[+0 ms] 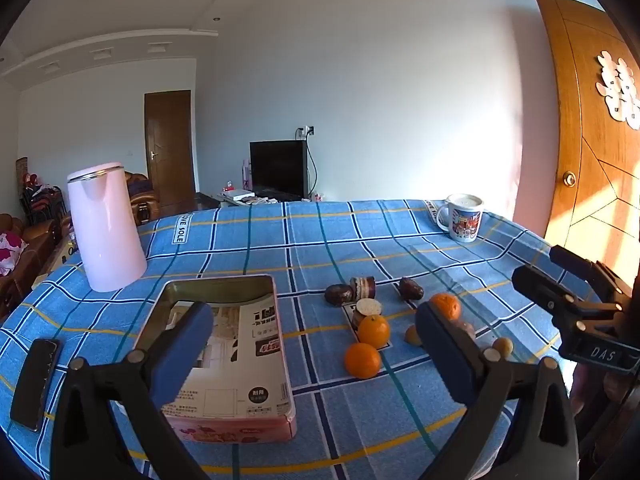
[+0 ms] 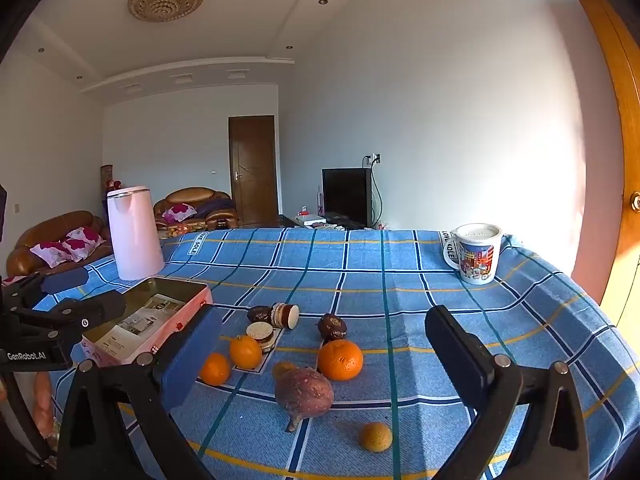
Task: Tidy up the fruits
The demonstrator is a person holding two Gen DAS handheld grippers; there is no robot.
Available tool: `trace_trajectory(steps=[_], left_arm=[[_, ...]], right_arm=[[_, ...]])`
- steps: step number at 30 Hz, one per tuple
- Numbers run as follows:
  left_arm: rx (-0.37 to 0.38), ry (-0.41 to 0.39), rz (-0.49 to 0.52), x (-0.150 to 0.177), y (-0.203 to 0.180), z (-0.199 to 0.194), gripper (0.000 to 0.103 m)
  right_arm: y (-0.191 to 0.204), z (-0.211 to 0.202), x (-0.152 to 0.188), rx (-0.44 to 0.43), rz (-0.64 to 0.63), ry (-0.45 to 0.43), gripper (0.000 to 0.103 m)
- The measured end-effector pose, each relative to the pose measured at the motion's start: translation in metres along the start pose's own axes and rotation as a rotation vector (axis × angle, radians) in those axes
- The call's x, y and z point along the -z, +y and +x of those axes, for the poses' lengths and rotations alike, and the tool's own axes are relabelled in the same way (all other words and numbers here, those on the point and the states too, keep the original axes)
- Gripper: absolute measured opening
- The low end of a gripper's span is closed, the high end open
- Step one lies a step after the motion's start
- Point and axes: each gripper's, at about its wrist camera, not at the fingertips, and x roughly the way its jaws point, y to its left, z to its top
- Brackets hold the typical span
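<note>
Both tools hang above the near edge of the table, and nothing is picked yet. The left tool (image 1: 314,344) has its fingers spread wide and empty; the right tool (image 2: 324,356) is also spread wide and empty.

The fruits lie loose on the blue checked cloth (image 2: 400,264), to the right of the open tin box (image 1: 224,360). I judge the first step is to choose one fruit and carry it to the box. The nearest orange (image 1: 362,360) is a good start for the left tool: come down with one pad on each side of it and close slowly, because a round, smooth orange can roll away.

Two more oranges (image 2: 340,360) (image 2: 245,351) look firm, with fine dimpled skin. The purple root-shaped piece (image 2: 304,394) is dull, rough and pointed at one end. A small yellow ball-like fruit (image 2: 375,436) lies nearest. The box is metal, shallow, with rounded corners and printed paper inside.
</note>
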Motion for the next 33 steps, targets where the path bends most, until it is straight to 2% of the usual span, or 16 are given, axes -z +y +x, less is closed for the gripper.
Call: trace_trajectory(steps=[33], left_arm=[[-0.006,0.005,-0.005,0.0025,-0.0001,0.0018,0.103]], right_arm=[[0.0024,-0.0006,0.0085,0.001,-0.006,0.002,0.102]])
